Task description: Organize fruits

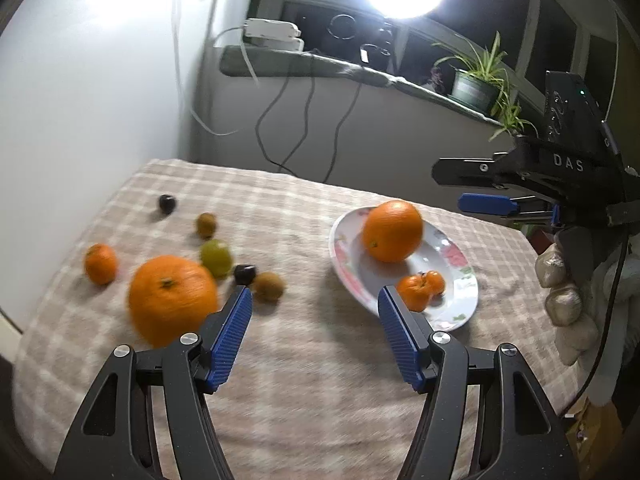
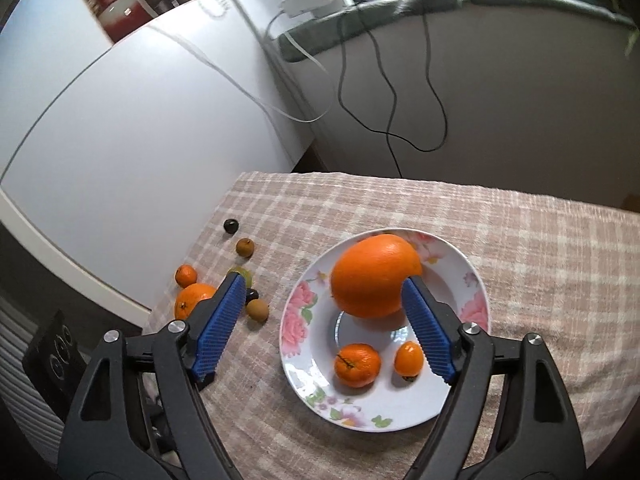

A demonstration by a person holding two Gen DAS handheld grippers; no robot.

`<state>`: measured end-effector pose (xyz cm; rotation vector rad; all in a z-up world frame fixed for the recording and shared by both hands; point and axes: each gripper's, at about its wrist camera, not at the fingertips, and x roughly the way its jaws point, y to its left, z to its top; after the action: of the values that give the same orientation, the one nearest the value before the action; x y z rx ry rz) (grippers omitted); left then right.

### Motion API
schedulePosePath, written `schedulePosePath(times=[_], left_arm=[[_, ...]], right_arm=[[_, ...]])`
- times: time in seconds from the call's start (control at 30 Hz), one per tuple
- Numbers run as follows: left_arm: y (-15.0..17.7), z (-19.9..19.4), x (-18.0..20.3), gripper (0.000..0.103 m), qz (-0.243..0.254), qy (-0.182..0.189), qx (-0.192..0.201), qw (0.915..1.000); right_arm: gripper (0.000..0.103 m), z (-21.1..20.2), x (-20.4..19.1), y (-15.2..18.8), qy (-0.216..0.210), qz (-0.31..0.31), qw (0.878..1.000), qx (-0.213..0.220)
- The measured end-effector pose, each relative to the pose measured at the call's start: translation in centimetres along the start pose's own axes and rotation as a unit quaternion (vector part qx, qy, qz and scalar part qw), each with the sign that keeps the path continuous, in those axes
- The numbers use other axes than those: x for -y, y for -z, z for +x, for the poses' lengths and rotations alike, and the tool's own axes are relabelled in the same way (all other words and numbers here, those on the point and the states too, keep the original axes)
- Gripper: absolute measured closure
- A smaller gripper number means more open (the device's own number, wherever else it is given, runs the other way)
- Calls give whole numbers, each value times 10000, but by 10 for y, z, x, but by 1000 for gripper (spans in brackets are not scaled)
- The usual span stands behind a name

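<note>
My left gripper (image 1: 315,300) hangs with fingers apart and empty, the loose big orange (image 1: 172,300) just left of them, well apart from the plate (image 2: 300,364). My right gripper (image 2: 324,320), fingers spread, hovers above that plate, holding nothing.

Tablecloth (image 2: 520,248): soft woven cloth, matt, fuzzy nap, checked.
Plate (image 2: 304,364): glazed ceramic look, glossy, floral print.
Big orange (image 2: 368,280): dimpled peel, slight sheen.
Gripper pads (image 1: 232,340): blue ribbed plastic, on matt black plastic arms with shiny metal screws.
</note>
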<state>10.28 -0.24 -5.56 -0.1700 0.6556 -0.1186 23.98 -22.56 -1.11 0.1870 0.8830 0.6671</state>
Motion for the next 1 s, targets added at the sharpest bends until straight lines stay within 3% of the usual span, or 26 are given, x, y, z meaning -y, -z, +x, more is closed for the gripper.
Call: schedulePosePath(times=[0.57, 1.0], left_arm=[[26, -25, -76, 38, -557, -428, -58, 9975], [33, -25, -102, 38, -918, -151, -90, 9956]], right_arm=[[19, 25, -67, 23, -317, -758, 9956, -459], [19, 47, -107, 42, -640, -878, 9925, -558]])
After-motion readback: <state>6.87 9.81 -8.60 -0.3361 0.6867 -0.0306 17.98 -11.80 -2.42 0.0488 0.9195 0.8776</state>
